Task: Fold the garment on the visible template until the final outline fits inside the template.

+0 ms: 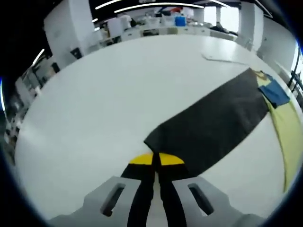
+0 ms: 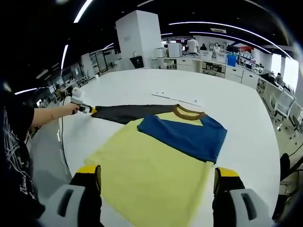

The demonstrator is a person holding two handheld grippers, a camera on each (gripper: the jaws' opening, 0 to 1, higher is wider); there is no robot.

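Lying flat on the white table [image 2: 142, 80], the garment [image 2: 151, 170] is a yellow shirt with a blue sleeve [image 2: 184, 135] folded across its chest and a dark sleeve [image 2: 128, 112] stretched out sideways. The left gripper [image 1: 155, 161] has its jaws pressed together, pinching the cuff end of that dark sleeve [image 1: 208, 127], and it appears in the right gripper view at the sleeve's far tip. The right gripper [image 2: 156, 182] hovers with jaws spread wide over the shirt's near hem, gripping nothing.
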